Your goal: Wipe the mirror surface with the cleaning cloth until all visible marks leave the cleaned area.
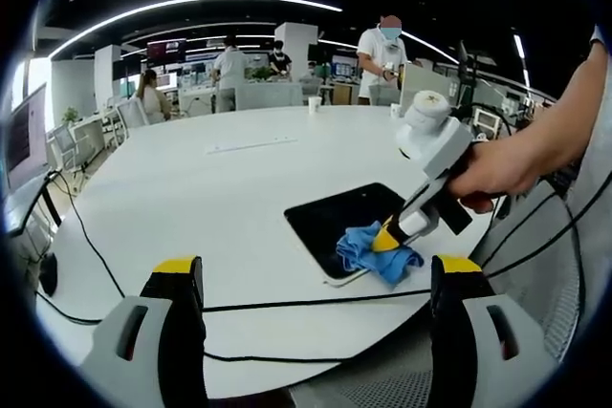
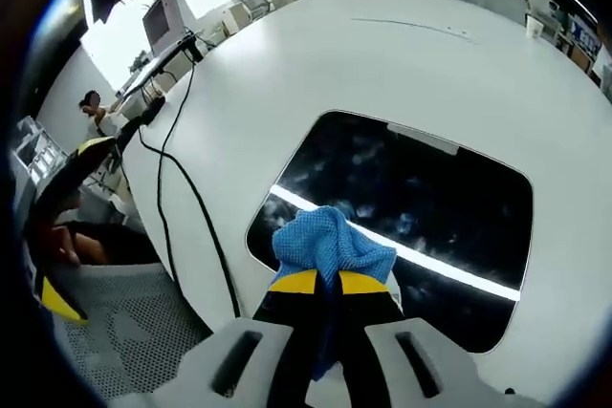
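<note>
Jaws on my right gripper (image 2: 328, 282) pinch the blue cleaning cloth (image 2: 330, 241), bunched on the mirror (image 2: 430, 198) at its near edge; smudges and a bright light streak show on the dark glass. My left gripper (image 1: 316, 279) hangs back from the mirror, jaws wide, holding nothing. A black cable (image 1: 287, 305) runs beside the mirror on the white table (image 1: 191, 188).

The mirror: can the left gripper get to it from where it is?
Probably yes. The left gripper hangs open over bare table short of the mirror, with only a thin cable between. The near corner is taken: the right gripper presses the blue cloth there.
</note>
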A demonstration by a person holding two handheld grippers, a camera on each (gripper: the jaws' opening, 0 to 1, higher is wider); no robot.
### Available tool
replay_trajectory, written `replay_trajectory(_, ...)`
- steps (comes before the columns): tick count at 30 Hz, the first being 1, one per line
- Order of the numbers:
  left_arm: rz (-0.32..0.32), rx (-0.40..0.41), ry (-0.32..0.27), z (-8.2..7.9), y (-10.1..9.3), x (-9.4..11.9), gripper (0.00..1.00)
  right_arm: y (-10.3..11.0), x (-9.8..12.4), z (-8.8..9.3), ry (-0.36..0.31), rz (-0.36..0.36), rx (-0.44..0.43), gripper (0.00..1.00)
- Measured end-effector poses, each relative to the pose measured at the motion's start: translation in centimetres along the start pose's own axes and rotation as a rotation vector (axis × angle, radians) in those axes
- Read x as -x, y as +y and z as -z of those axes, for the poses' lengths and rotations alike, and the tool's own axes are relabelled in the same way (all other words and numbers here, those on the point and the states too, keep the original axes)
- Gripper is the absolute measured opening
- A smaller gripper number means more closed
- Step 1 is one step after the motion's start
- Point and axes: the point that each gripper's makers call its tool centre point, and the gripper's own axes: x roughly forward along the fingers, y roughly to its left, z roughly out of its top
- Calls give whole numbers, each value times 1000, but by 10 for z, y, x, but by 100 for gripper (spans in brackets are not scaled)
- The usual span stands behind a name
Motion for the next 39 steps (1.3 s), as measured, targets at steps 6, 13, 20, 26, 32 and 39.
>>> replay_trajectory(6,-6,-4,3,-1,2,-7,99,-6,5,4,6,3,-19,1)
replay_trajectory(13,7,-31,16,-1,-2,-15,99,-11,7,5,7,2,-43,1)
replay_trajectory(20,23,-23,32,6,-4,-23,99,-17,10,8,-3,3,-53,1)
replay_trajectory(26,27,10,37,12,-5,-29,99,-25,13,12,-2,10,-86,1)
replay_trajectory(32,23,22,54,22,-3,-33,99,-29,15,15,-1,17,-101,1)
replay_trajectory(39,14,37,37,22,0,-32,99,-37,19,19,-3,25,-121,1)
